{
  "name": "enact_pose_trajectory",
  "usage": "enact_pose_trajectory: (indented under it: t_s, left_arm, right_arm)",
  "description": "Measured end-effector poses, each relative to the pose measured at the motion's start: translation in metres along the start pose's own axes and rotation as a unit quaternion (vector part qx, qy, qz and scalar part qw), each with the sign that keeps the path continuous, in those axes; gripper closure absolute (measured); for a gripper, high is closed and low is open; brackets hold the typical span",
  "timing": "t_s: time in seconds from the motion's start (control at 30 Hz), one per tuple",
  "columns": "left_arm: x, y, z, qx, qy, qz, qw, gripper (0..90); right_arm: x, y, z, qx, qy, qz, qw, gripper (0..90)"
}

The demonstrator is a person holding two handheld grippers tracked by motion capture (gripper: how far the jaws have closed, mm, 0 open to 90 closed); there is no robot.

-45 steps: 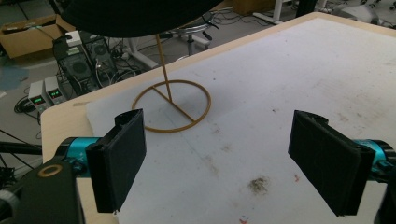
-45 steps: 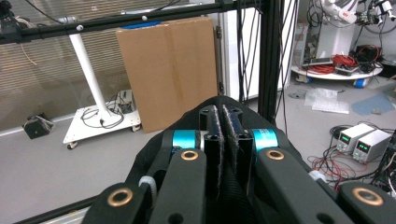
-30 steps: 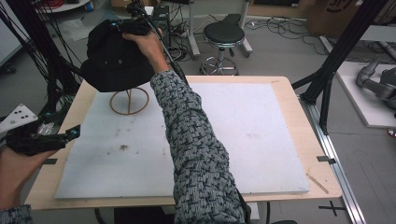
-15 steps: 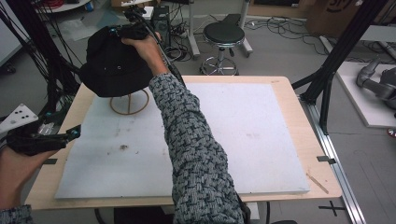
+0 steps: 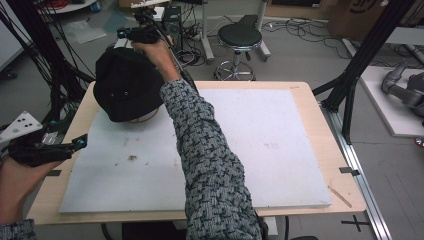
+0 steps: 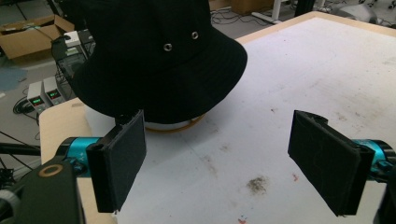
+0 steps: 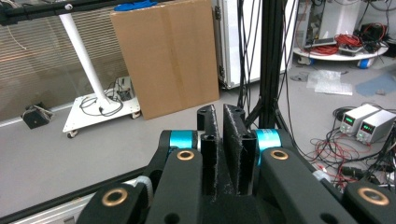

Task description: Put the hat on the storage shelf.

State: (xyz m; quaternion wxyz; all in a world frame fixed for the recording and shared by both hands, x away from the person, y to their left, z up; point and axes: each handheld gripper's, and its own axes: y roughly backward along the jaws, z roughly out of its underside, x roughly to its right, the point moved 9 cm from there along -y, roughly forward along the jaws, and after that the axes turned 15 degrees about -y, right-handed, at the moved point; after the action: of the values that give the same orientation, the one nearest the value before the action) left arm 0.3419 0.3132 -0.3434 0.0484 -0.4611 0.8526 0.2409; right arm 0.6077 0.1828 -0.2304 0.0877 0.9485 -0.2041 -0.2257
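Black bucket hat (image 5: 127, 85) rests over its stand; my right gripper (image 7: 223, 140), jaws closed with nothing visible between them, hovers past it, left gripper (image 6: 224, 161) waits wide open.

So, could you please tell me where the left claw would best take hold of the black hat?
Probably the brim edge of the black hat nearest the open left claw, approached level from this side: there the floppy brim overhangs the stand's ring base, thin enough to pinch.

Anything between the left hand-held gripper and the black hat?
Nothing visible. The left hand-held gripper has its jaws wide open, facing the black fabric bucket hat across bare white table mat. The hat rests on a wooden-ringed stand.
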Motion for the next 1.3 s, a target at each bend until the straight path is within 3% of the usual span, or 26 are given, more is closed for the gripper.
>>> enact_pose_trajectory:
  t_s: [0.4, 0.63, 1.03, 1.3]
  left_arm:
    - [0.001, -0.001, -0.001, 0.000, -0.002, 0.001, 1.0000, 19.7]
    - [0.003, -0.003, -0.002, 0.000, -0.004, 0.004, 1.0000, 19.7]
    - [0.003, -0.010, -0.003, -0.002, -0.007, 0.007, 1.0000, 19.7]
    - [0.007, -0.023, -0.007, -0.003, -0.011, 0.016, 0.9998, 19.7]
  right_arm:
    - [0.004, 0.010, -0.001, 0.007, -0.001, 0.006, 1.0000, 79.0]
    - [0.009, 0.027, -0.003, 0.014, -0.001, 0.015, 0.9998, 73.3]
    - [0.032, 0.096, -0.003, 0.037, -0.006, 0.045, 0.9983, 64.9]
    - [0.057, 0.145, 0.006, 0.048, -0.016, 0.072, 0.9961, 60.2]
